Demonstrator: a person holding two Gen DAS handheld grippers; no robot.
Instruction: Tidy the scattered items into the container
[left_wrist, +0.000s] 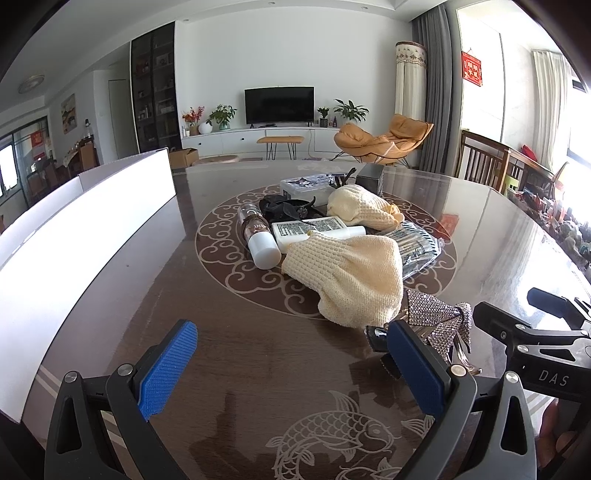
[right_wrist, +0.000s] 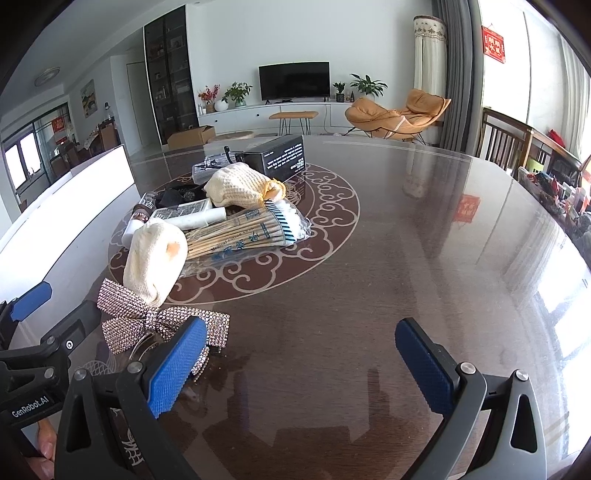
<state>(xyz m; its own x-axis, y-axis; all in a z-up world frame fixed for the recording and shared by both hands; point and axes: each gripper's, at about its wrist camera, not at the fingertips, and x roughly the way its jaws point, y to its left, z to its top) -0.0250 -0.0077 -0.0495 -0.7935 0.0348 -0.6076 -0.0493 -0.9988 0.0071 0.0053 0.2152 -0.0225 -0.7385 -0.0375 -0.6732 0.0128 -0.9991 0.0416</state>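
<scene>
While both grippers hover wide open and empty over the table (right_wrist: 406, 221), the tidying looks unstarted: gloves (left_wrist: 351, 273), bottle (left_wrist: 258, 240), swabs (right_wrist: 243, 232) and a sparkly bow (right_wrist: 147, 317) lie heaped beside the white container (left_wrist: 85, 229), whose inside is hidden; left gripper (left_wrist: 291, 354), right gripper (right_wrist: 299, 354).

Ahead of you, past the dark table (left_wrist: 258, 350) with its fish and cloud inlay, a TV (left_wrist: 279, 105) sits on a white cabinet (left_wrist: 258, 138) between plants (left_wrist: 221, 115). An orange lounge chair (left_wrist: 384, 142) stands right of it, near grey curtains (left_wrist: 432, 92).
</scene>
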